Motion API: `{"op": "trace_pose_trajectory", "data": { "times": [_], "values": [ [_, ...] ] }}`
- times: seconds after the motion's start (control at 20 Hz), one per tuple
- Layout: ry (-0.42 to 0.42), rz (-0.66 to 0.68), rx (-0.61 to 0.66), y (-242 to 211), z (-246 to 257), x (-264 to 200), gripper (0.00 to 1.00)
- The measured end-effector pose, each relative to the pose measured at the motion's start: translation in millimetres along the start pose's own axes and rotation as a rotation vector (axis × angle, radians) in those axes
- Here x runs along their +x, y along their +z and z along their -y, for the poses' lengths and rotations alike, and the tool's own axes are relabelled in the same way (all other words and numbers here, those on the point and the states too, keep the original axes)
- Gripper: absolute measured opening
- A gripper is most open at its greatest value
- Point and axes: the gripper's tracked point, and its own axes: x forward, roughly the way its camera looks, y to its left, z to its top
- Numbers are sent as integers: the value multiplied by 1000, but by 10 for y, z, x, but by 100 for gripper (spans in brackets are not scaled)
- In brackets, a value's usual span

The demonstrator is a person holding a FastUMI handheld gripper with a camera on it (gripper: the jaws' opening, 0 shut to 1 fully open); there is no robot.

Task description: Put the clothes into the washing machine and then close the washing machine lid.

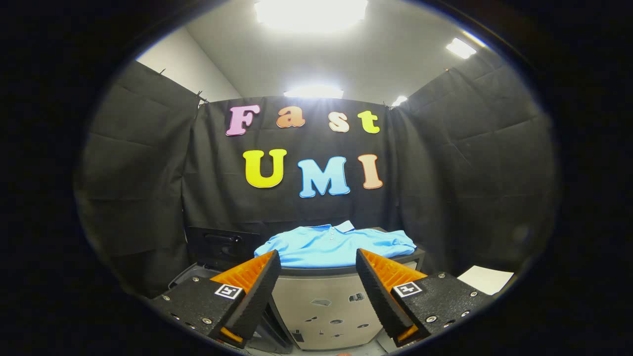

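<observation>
Gripper [318,262] fingers spread wide apart, nothing held or touched between them. Blue polo shirt [336,244] lies flat on top of the washing machine [326,301], just beyond the fingertips and centred on the gap between them; collar faces the back wall, one sleeve reaches toward the machine's right-hand edge. The machine's pale front panel shows between the two fingers, below the shirt, with a few small dark marks on it, too small to read. A dark raised panel [222,244] stands behind the left finger, beside the shirt; cannot tell whether it is the lid. A white sheet [485,279] lies beyond the right finger, no writing legible on it.
</observation>
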Motion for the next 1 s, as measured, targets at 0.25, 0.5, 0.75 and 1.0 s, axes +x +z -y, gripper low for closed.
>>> {"op": "trace_pose_trajectory", "data": {
  "times": [0.25,0.5,0.75,1.0],
  "values": [
    [9,-16,13,189,106,387,95],
    [32,-51,-20,255,161,821,95],
    [47,-114,-54,218,208,1240,95],
    [64,-209,-63,82,261,1690,95]
  ]
}}
